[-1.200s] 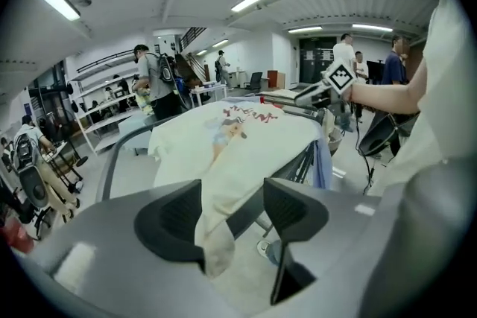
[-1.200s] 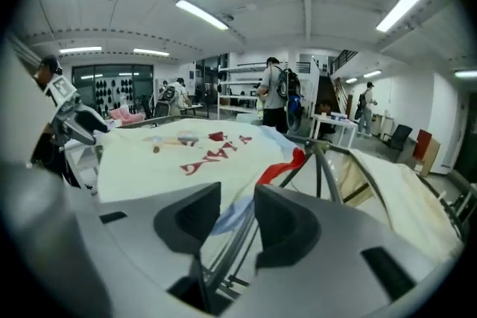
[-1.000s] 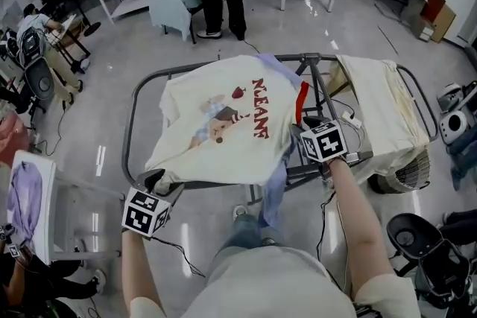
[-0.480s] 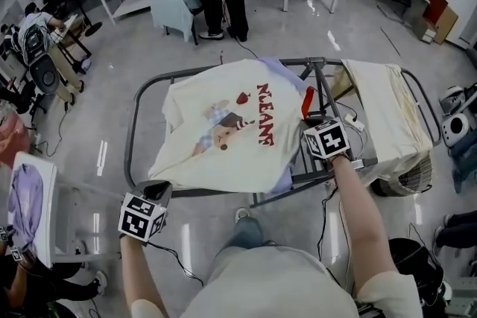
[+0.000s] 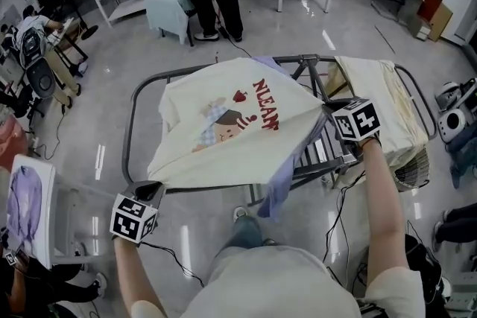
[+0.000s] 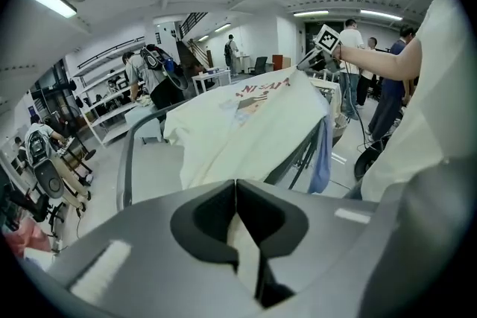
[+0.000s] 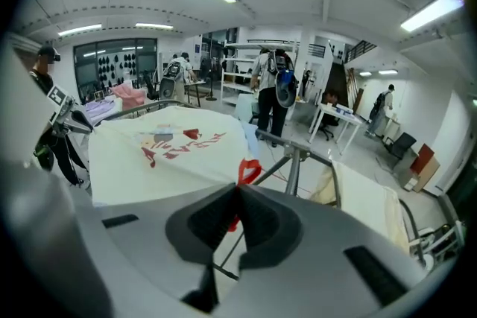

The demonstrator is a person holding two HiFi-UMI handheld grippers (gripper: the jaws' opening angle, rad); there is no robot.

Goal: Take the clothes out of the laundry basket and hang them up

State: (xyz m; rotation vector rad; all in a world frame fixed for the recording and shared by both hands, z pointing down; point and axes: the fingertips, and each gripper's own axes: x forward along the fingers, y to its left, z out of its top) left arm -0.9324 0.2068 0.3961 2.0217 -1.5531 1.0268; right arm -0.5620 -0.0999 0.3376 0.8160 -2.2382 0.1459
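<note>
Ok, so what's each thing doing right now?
Cream T-shirt: spread over the rack, pulled taut at two corners.
Left gripper: fingers shut on the T-shirt.
Right gripper: fingers shut on the T-shirt.
Drying rack: unfolded, standing.
Blue garment: hanging under the T-shirt.
Cream cloth: draped over the rack beside the right gripper.

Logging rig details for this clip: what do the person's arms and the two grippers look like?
The left gripper and right gripper both have grey shells, darker at the jaws. Each carries a white cube printed with black square markers. A thin black cable trails from the left one. The person wears a pale short-sleeved top, which leaves the forearms uncovered.
</note>
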